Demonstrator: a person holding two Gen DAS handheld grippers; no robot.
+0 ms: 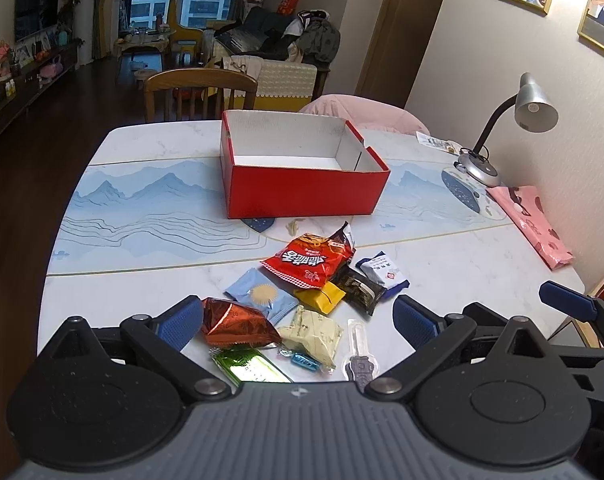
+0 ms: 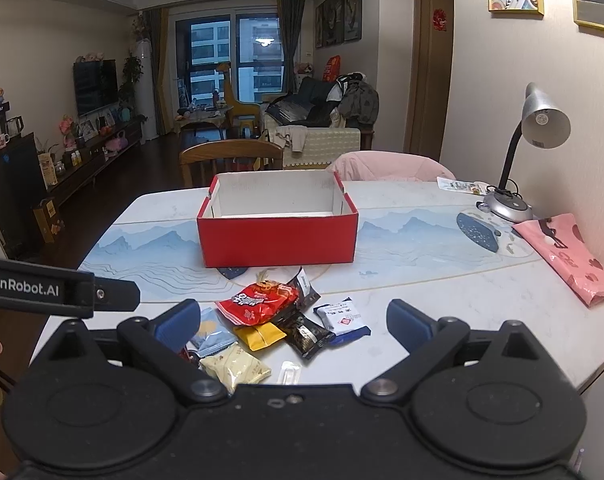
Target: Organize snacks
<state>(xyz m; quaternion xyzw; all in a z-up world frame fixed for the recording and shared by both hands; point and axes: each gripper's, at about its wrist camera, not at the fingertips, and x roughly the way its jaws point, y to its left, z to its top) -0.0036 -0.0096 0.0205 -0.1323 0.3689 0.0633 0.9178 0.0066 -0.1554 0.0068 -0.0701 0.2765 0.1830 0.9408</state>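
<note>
Nearest my left wrist camera, the left gripper stood spread wide and empty, hovering over the pile of snacks on the marble table: a copper foil pouch by its left finger, a green packet, a cream packet and a red bag farther out. Beyond them the red box showed only its bare white floor, so I judged nothing had been sorted. From the right wrist camera, the right gripper was likewise released, holding nothing, above the same heap; the box sat empty behind, a pink bag well apart at the right. Every packet remained to be moved.
</note>
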